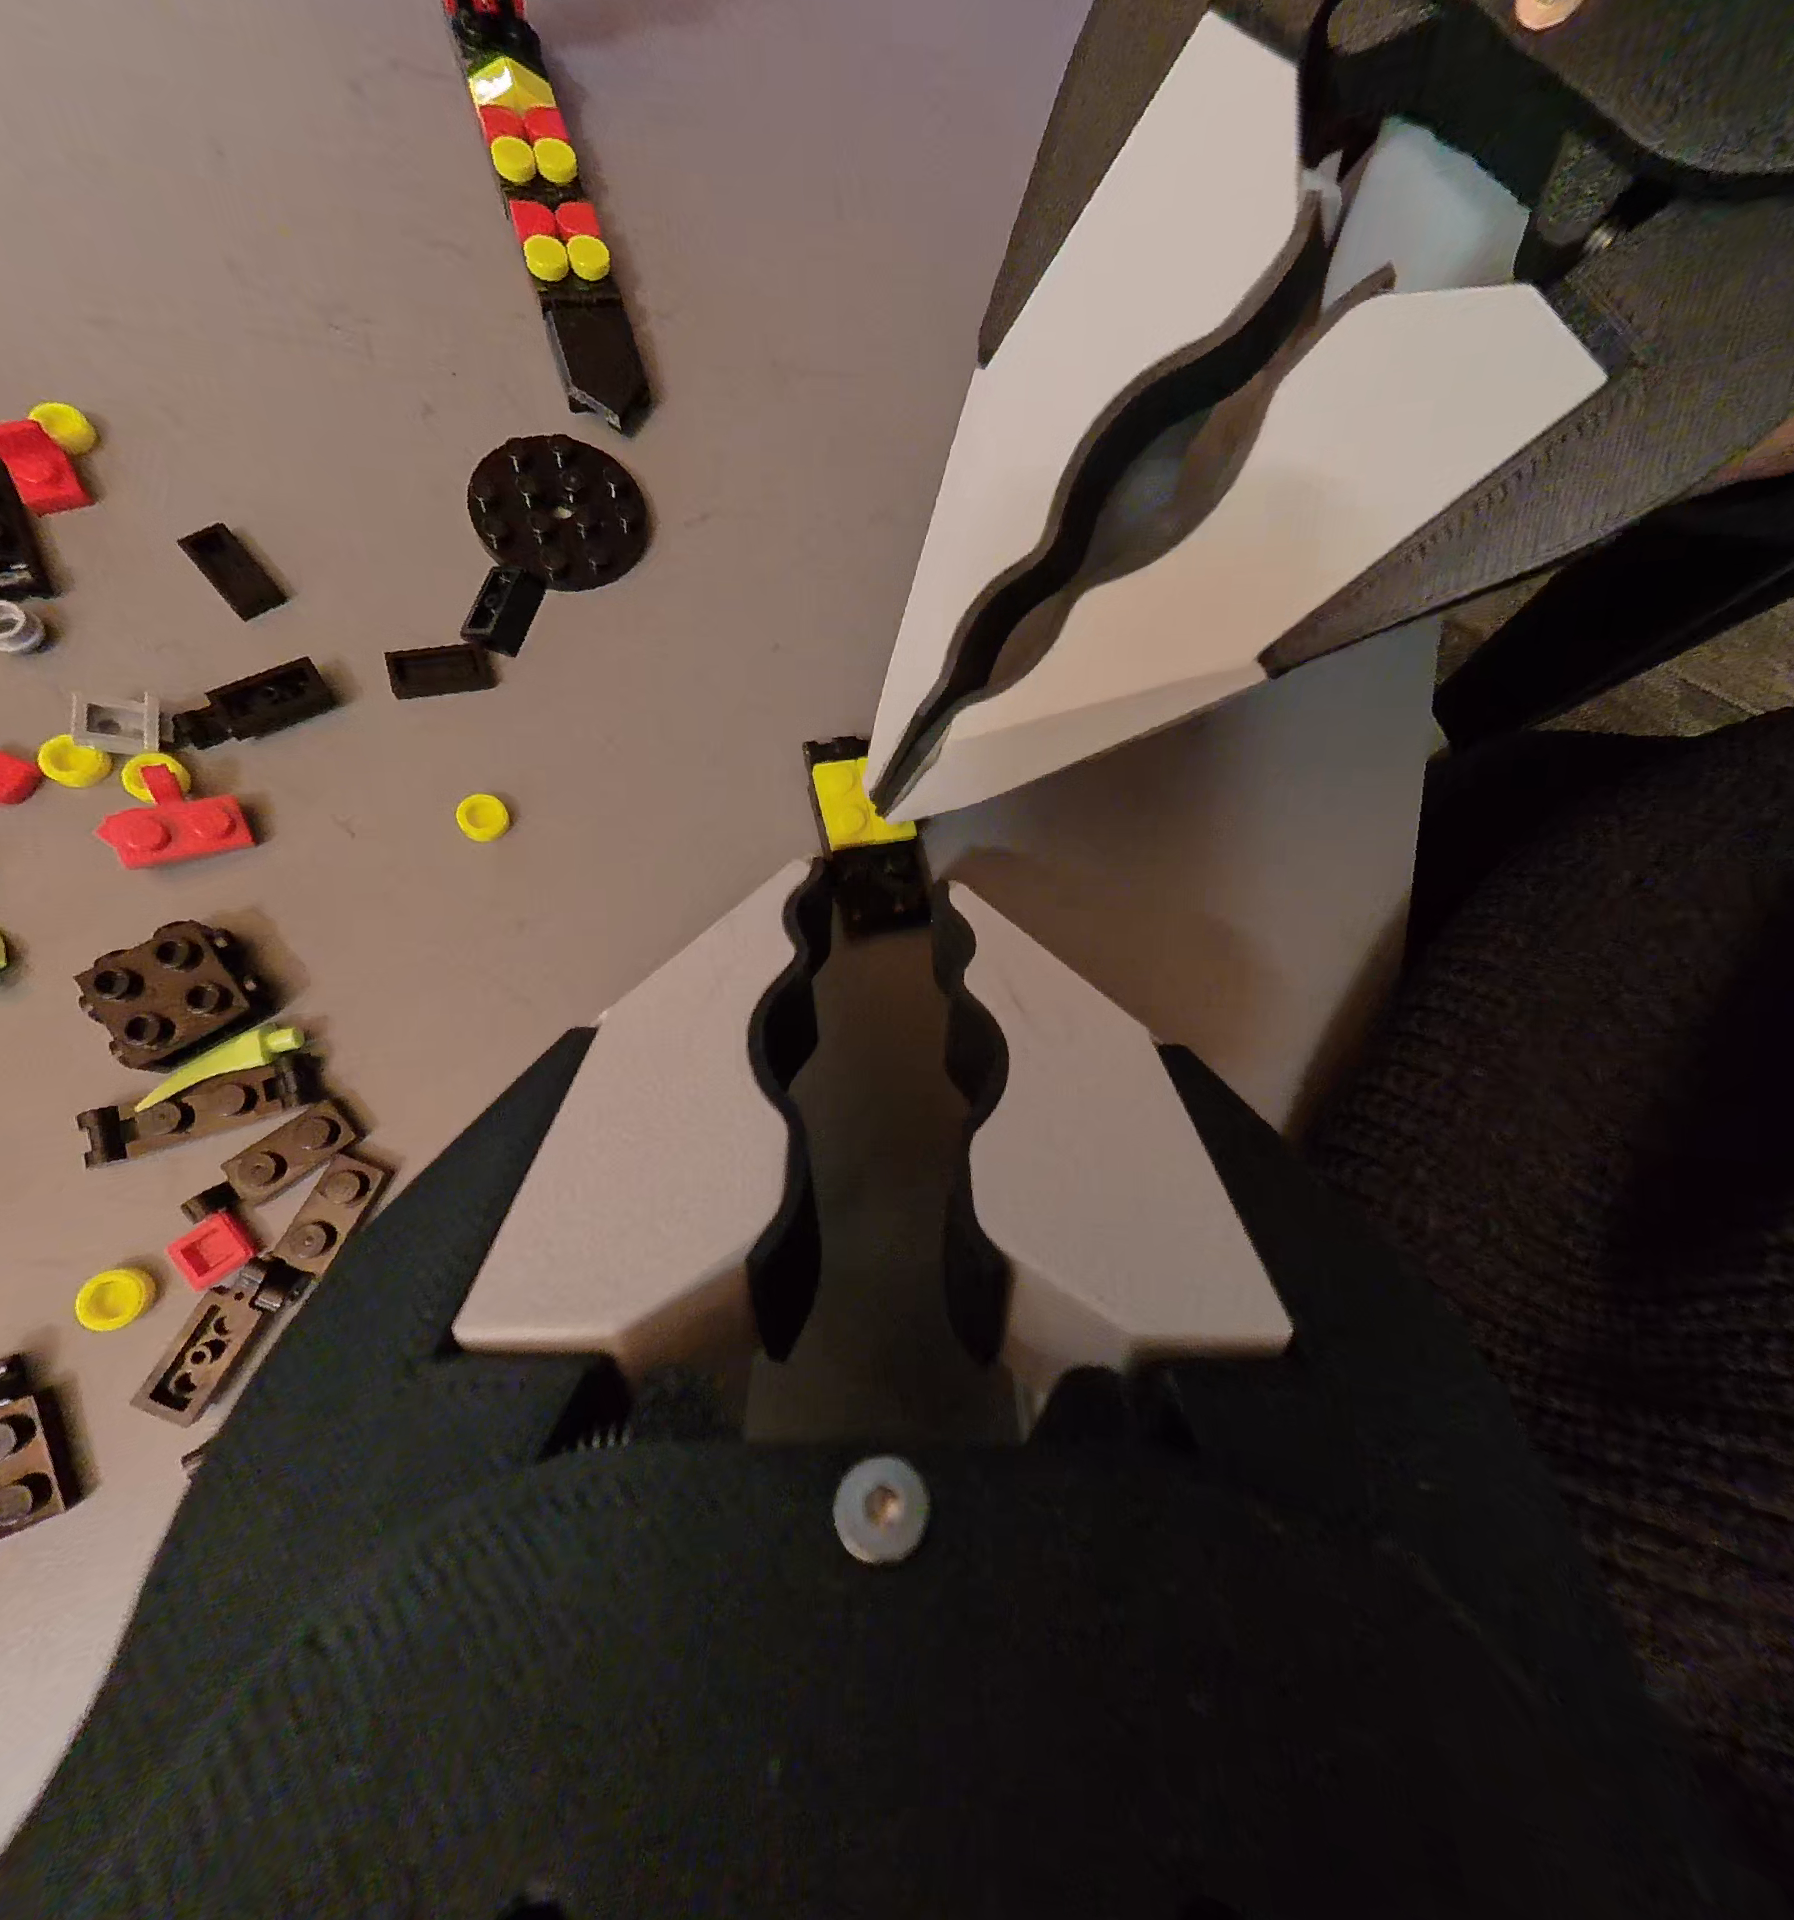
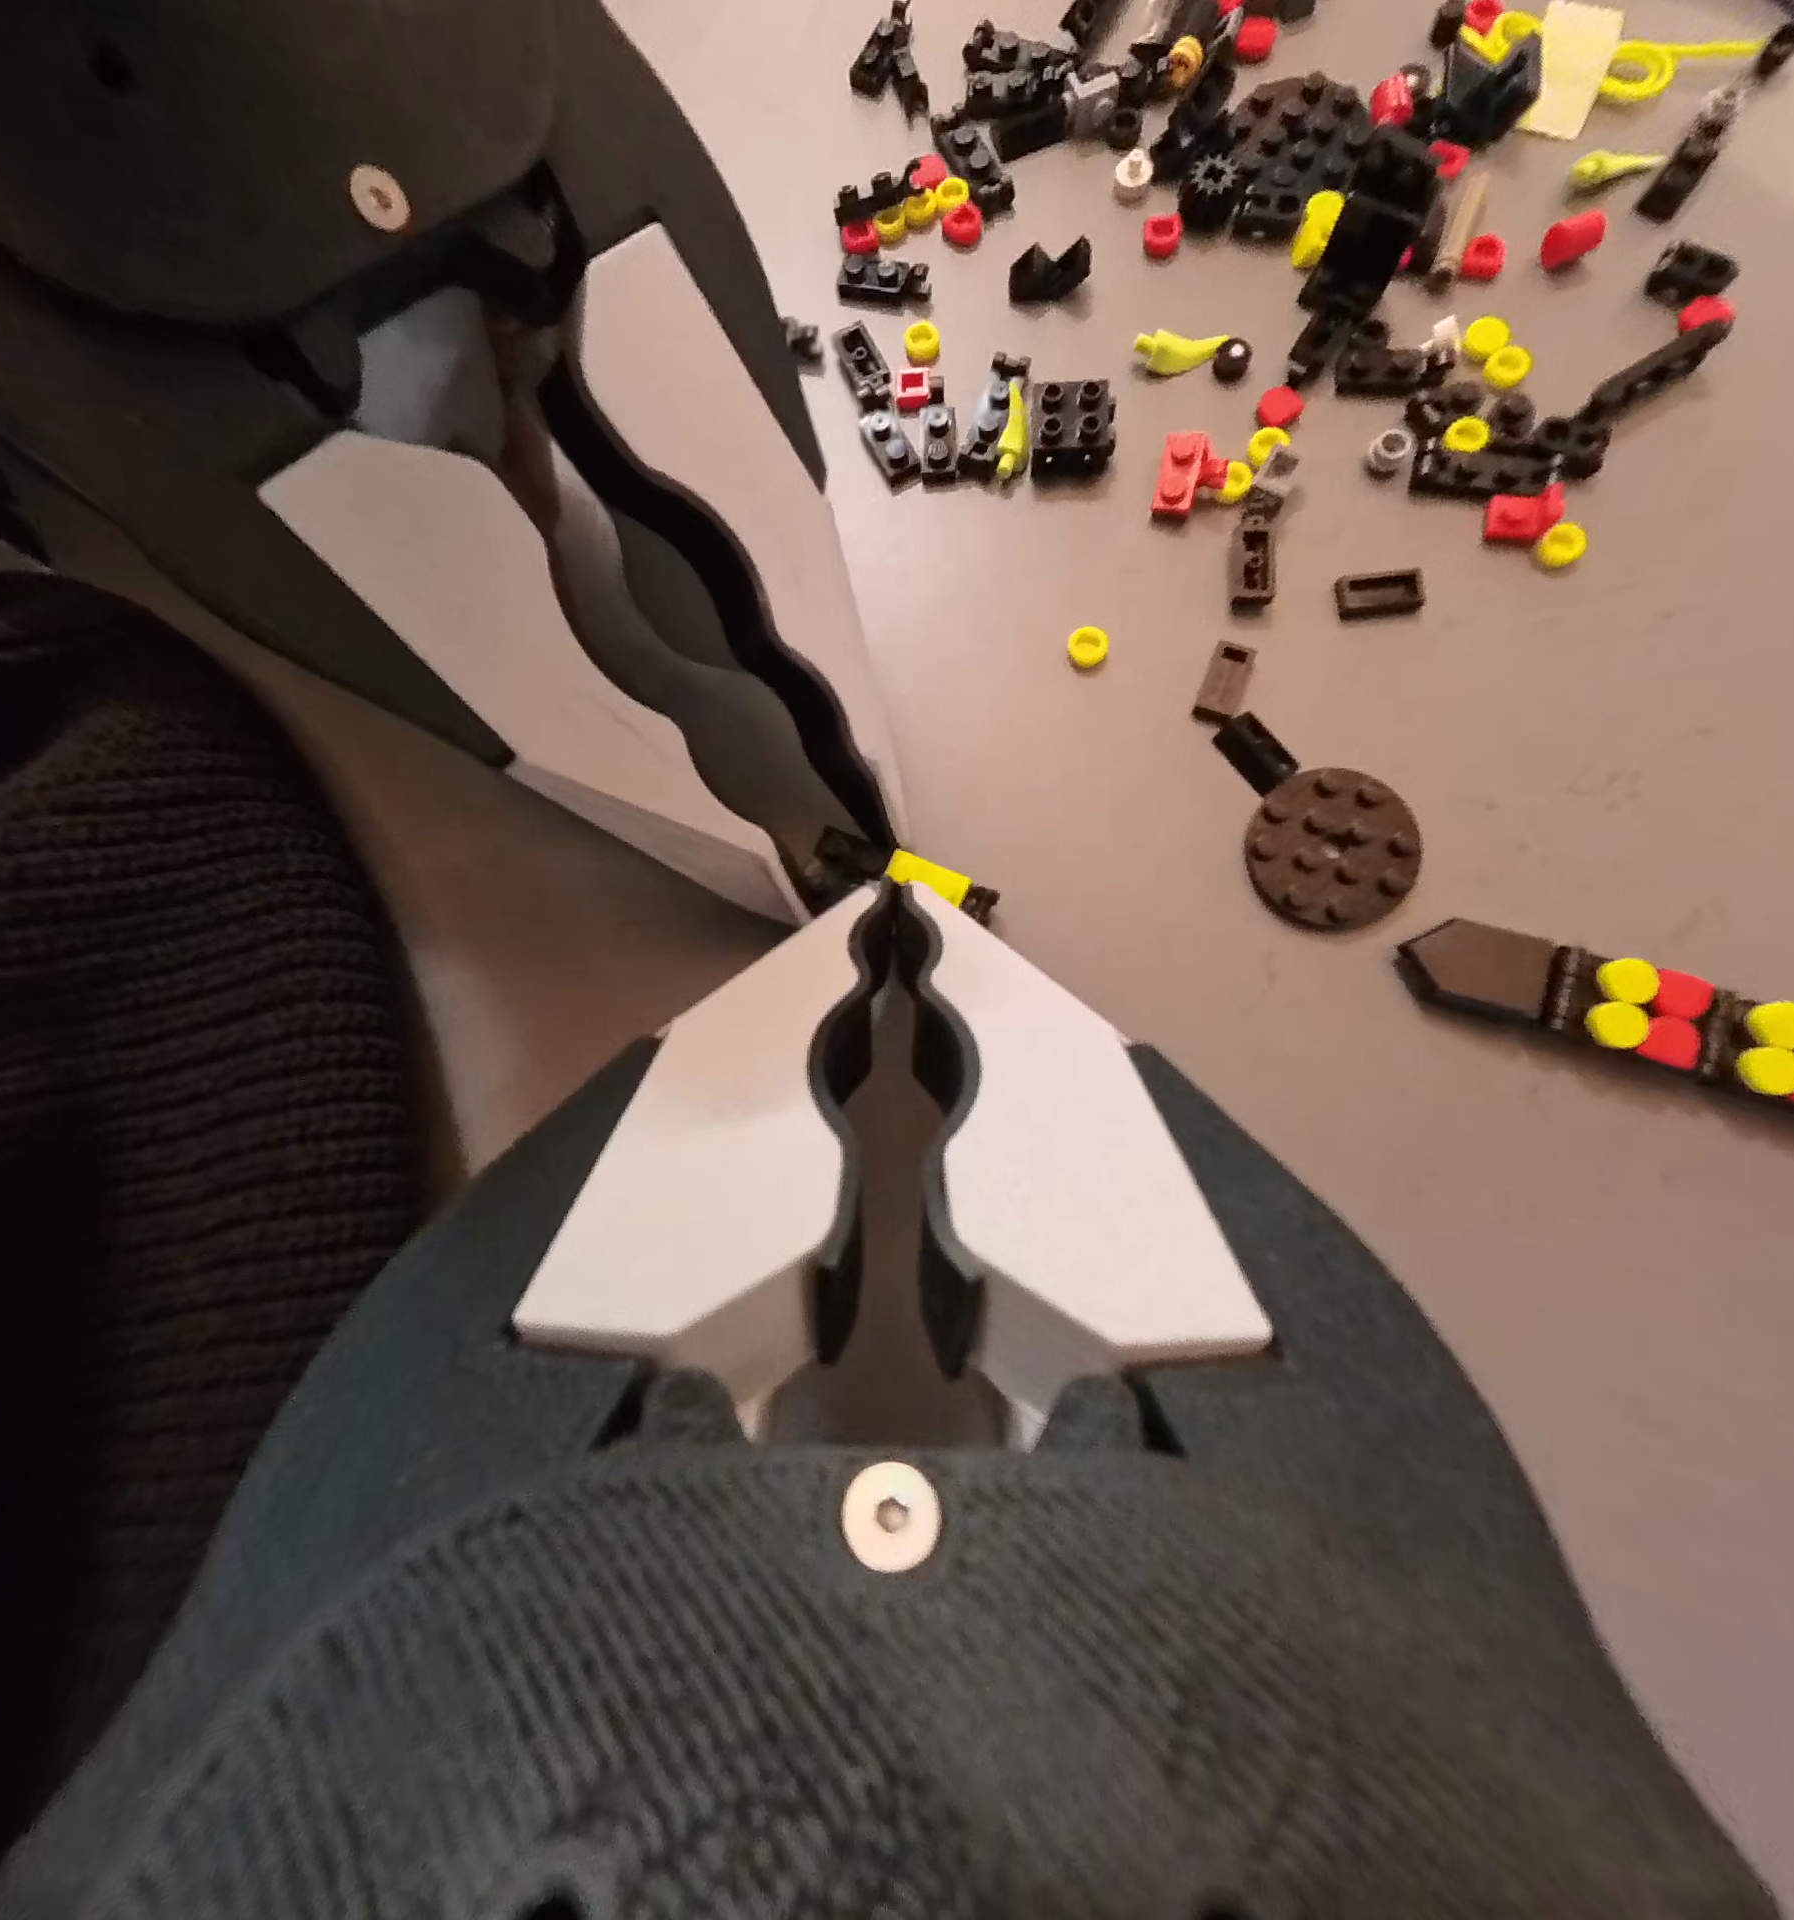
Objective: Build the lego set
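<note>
Right at the centre, the left gripper has its jaws clamped on the near end of a short black plate, held out level over the grey table. A yellow plate sits on the black one's far half, and the right gripper comes in from above with its jaws pressed together, their shared tip bearing on the yellow piece (whether it pinches an edge or merely pushes down, I cannot tell). The right wrist view agrees: closed tips meet the yellow plate just beside the left gripper's tips.

My reading is that the yellow plate is being seated on the black one. The risk is leverage: the black plate is held by one end only, so a push off the stud line could pivot it out of the left jaws or leave the yellow plate tilted and half-seated. A slipping tip could also flick the pair onto the table.

Further out lie a loose yellow round stud, a black round plate, a long black strip with red and yellow studs, and scattered loose bricks well apart.
</note>
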Demonstrator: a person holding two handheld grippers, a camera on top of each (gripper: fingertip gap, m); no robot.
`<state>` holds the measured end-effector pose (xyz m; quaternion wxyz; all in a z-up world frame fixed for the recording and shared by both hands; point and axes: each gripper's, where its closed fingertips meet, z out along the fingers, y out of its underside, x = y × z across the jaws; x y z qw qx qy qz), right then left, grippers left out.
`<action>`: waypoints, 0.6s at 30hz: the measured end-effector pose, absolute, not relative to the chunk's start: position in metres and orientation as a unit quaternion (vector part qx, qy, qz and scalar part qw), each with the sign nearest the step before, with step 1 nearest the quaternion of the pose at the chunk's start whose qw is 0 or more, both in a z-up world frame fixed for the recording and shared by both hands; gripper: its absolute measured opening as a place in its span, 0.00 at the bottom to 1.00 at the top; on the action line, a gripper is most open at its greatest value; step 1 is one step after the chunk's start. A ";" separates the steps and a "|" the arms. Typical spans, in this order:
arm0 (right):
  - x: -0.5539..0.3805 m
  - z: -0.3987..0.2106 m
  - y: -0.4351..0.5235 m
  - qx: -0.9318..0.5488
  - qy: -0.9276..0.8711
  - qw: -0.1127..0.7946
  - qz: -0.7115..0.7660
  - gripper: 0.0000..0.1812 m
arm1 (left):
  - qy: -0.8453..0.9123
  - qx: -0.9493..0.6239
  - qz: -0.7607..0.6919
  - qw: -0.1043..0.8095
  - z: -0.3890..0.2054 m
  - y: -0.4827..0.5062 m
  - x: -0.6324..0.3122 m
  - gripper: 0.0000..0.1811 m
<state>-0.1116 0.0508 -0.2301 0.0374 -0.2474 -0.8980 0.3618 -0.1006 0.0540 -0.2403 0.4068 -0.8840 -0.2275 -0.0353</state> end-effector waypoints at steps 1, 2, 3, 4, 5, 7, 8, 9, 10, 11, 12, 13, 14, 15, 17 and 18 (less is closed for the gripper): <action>-0.111 -0.230 0.051 -0.258 -0.894 0.024 0.366 0.00 | -0.228 -0.884 -0.035 0.407 -0.240 0.054 -0.101 0.09; -0.111 -0.230 0.051 -0.269 -0.890 0.010 0.369 0.00 | -0.228 -0.884 -0.035 0.407 -0.240 0.054 -0.101 0.09; -0.111 -0.231 0.051 -0.279 -0.885 -0.002 0.371 0.00 | -0.228 -0.884 -0.036 0.407 -0.240 0.054 -0.101 0.09; -0.111 -0.231 0.051 -0.286 -0.883 -0.009 0.371 0.00 | -0.228 -0.884 -0.036 0.407 -0.240 0.054 -0.101 0.09; -0.111 -0.231 0.052 -0.284 -0.885 -0.005 0.368 0.00 | -0.228 -0.884 -0.036 0.407 -0.240 0.054 -0.101 0.09; -0.112 -0.232 0.051 -0.276 -0.889 0.014 0.365 0.00 | -0.231 -0.883 -0.034 0.407 -0.240 0.054 -0.102 0.09; -0.112 -0.232 0.051 -0.275 -0.890 0.017 0.363 0.00 | -0.232 -0.883 -0.034 0.407 -0.240 0.054 -0.102 0.09; -0.113 -0.232 0.051 -0.279 -0.888 0.015 0.364 0.00 | -0.233 -0.882 -0.034 0.407 -0.240 0.054 -0.103 0.09; -0.113 -0.231 0.051 -0.284 -0.885 0.008 0.368 0.00 | -0.234 -0.882 -0.034 0.407 -0.240 0.054 -0.103 0.09; -0.113 -0.231 0.051 -0.286 -0.881 0.001 0.377 0.00 | -0.233 -0.883 -0.032 0.407 -0.240 0.054 -0.103 0.09; -0.113 -0.230 0.051 -0.283 -0.877 -0.004 0.388 0.00 | -0.232 -0.883 -0.031 0.406 -0.240 0.053 -0.103 0.09; -0.114 -0.229 0.052 -0.285 -0.872 -0.012 0.398 0.00 | -0.230 -0.884 -0.029 0.406 -0.240 0.054 -0.102 0.09; -0.116 -0.224 0.052 -0.294 -0.862 -0.023 0.413 0.00 | -0.230 -0.885 -0.026 0.405 -0.240 0.053 -0.102 0.09; -0.119 -0.212 0.053 -0.300 -0.846 -0.033 0.439 0.03 | -0.229 -0.885 -0.022 0.404 -0.240 0.053 -0.103 0.09; -0.130 -0.182 0.055 -0.307 -0.804 -0.032 0.508 0.11 | -0.231 -0.885 -0.017 0.405 -0.240 0.053 -0.104 0.08; -0.135 -0.173 0.060 -0.315 -0.788 -0.028 0.528 0.15 | -0.233 -0.883 -0.018 0.407 -0.240 0.052 -0.104 0.08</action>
